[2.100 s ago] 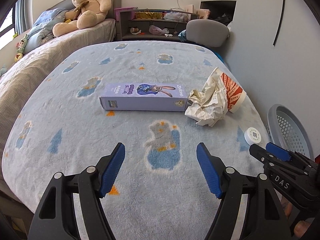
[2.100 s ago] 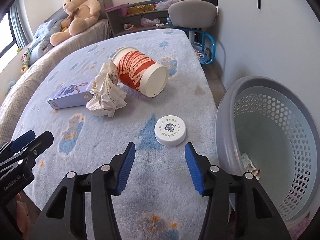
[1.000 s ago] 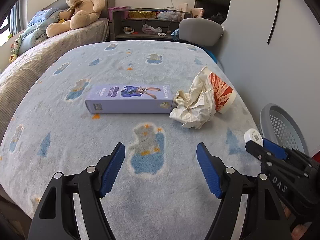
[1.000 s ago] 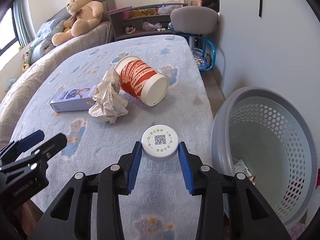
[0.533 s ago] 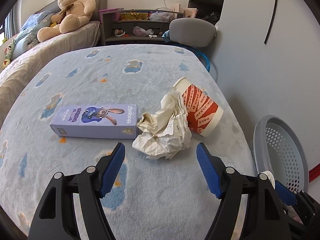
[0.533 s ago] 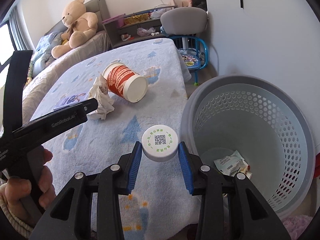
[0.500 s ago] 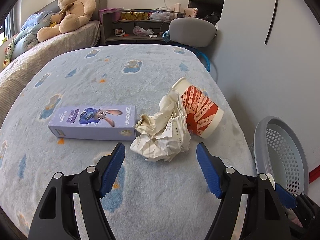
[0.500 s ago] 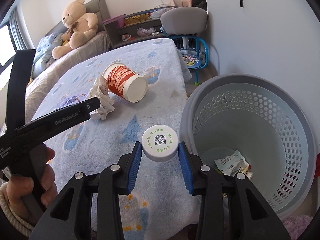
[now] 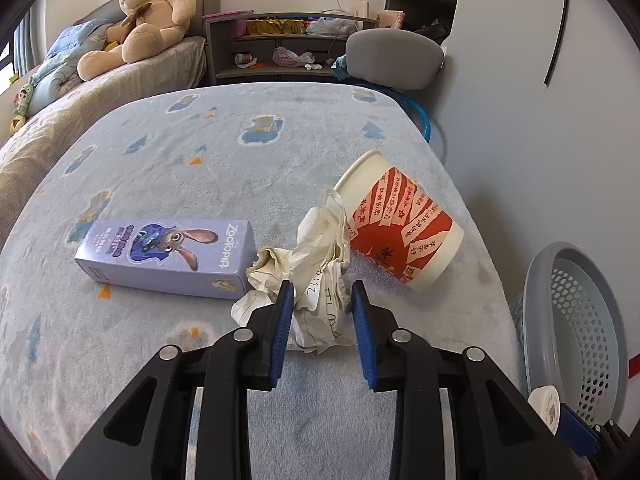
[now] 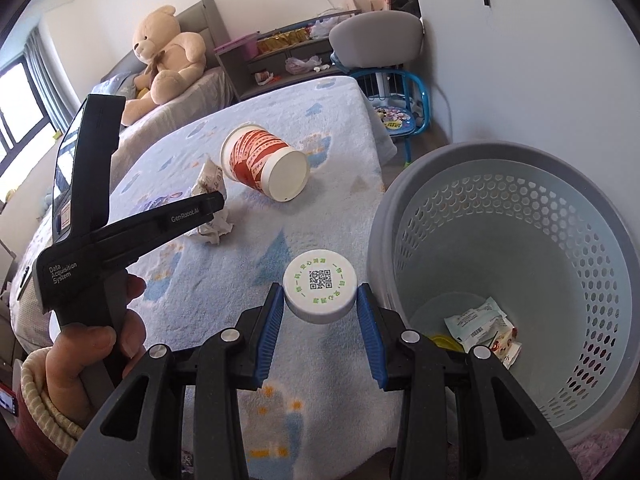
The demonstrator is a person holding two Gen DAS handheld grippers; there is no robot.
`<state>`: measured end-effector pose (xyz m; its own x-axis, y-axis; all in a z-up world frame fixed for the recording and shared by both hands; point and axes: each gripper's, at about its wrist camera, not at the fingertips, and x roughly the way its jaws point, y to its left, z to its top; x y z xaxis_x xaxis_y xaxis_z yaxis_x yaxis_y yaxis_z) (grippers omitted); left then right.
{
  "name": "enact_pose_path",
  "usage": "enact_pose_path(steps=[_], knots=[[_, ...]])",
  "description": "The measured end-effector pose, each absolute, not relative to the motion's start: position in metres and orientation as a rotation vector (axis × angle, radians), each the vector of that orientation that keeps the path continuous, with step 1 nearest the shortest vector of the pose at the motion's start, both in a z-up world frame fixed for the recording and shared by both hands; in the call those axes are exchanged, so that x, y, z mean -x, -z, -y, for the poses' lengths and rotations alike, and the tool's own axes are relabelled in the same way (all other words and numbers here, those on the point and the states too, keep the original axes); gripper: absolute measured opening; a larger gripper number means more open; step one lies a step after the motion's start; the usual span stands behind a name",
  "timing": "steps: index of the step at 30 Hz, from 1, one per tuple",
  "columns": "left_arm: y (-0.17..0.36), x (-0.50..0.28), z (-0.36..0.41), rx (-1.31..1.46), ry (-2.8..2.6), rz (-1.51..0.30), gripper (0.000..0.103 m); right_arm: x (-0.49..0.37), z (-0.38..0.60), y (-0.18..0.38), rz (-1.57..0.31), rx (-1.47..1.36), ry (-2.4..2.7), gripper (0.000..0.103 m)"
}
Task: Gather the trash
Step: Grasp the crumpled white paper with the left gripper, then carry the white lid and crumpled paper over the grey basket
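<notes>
The left hand-held gripper [image 9: 320, 304] has just been closing, and its blue pads now pinch the crumpled paper [image 9: 316, 280] from both sides. The paper lies on the surface [image 9: 200, 160], which is covered by a pale blue fleece with small cartoon prints. The wad sits right at the pads' tips, its near part between them and the rest bulging out ahead and to the left. It touches the purple box [image 9: 168, 256] on its left and the cup [image 9: 396, 228] on its right. The red-and-white cup lies on its side, its flat base turned toward the surface's right edge.

The right hand-held gripper [image 10: 320, 304] is partly closed on the white cap [image 10: 320, 286], a round lid with a code printed on top; the pads press its rim from left and right. The cap is held just off the surface's near right corner, beside the rim of the grey basket [image 10: 400, 208]. The basket stands on the floor against the surface's right edge and has a few wrappers [image 10: 480, 328] at its bottom.

In the right wrist view a hand [image 10: 92, 344] grips the left tool's black handle, with a knitted cuff at the wrist.
</notes>
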<state>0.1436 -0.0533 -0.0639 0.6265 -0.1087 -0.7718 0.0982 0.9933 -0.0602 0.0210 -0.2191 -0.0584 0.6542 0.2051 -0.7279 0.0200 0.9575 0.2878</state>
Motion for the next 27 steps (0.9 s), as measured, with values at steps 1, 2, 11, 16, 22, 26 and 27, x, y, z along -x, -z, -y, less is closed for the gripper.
enact_pose_path(steps=[1, 2, 11, 16, 22, 26, 27], knots=[[0.062, -0.142, 0.051, 0.013, 0.115, -0.884, 0.025, -0.021, 0.219, 0.058, -0.852, -0.281, -0.106, 0.037], [0.061, -0.14, 0.048, 0.018, 0.112, -0.885, 0.024, -0.02, 0.219, 0.057, -0.851, -0.279, -0.105, 0.037], [0.048, -0.104, 0.006, 0.035, 0.07, -0.891, 0.022, -0.013, 0.212, 0.049, -0.834, -0.264, -0.108, 0.037], [0.04, -0.079, -0.011, 0.034, 0.065, -0.889, 0.022, -0.007, 0.207, 0.047, -0.828, -0.252, -0.106, 0.037], [0.035, -0.049, -0.008, 0.015, 0.109, -0.887, 0.022, 0.007, 0.207, 0.046, -0.828, -0.252, -0.09, 0.037], [0.029, -0.035, 0.007, -0.004, 0.157, -0.877, 0.022, 0.018, 0.213, 0.044, -0.82, -0.258, -0.072, 0.037], [0.028, -0.032, 0.011, -0.007, 0.17, -0.874, 0.022, 0.02, 0.215, 0.043, -0.816, -0.26, -0.065, 0.037]])
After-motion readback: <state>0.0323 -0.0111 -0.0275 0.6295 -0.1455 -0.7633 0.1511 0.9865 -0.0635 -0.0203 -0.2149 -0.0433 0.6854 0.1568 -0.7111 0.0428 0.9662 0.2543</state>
